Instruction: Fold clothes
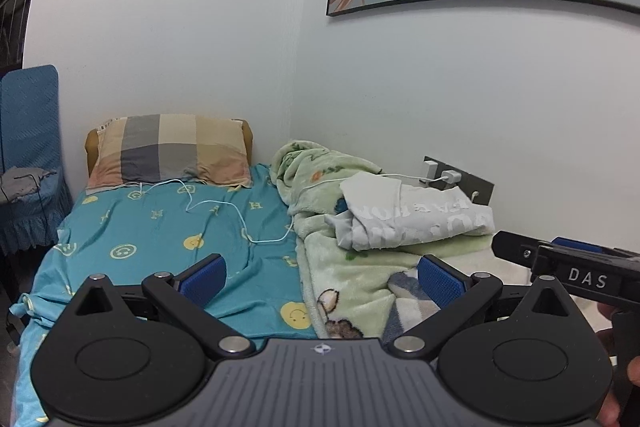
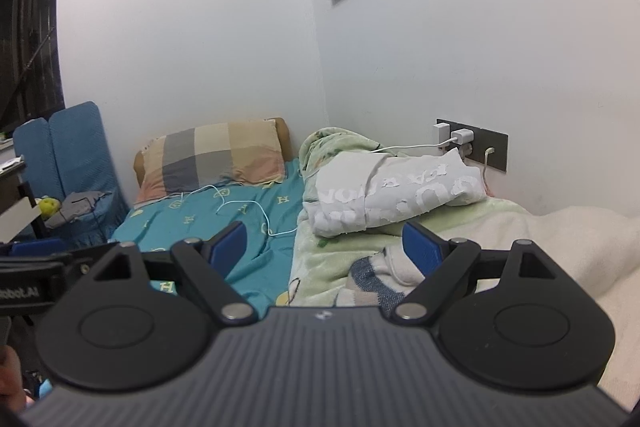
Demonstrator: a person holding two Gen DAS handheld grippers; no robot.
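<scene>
A grey garment with pale lettering [image 1: 412, 221] [image 2: 394, 193] lies folded in a bundle on the green fleece blanket [image 1: 344, 267] [image 2: 332, 251], near the wall. My left gripper [image 1: 322, 277] stands open, short of the garment, above the seam between the teal sheet and the blanket, with nothing between its blue pads [image 1: 204, 277]. My right gripper [image 2: 324, 247] is open too, held back from the garment, its pads [image 2: 422, 247] bare. The right gripper [image 1: 568, 271] shows at the right edge of the left wrist view. The left one [image 2: 36, 267] shows at the left edge of the right wrist view.
A checked pillow [image 1: 172, 151] lies at the head of the bed on a teal sheet [image 1: 172, 227]. A white charging cable [image 1: 236, 215] runs from a wall socket [image 2: 472, 143] across the blanket and sheet. A blue covered chair [image 2: 76, 163] stands left of the bed. A cream blanket [image 2: 568, 247] lies at right.
</scene>
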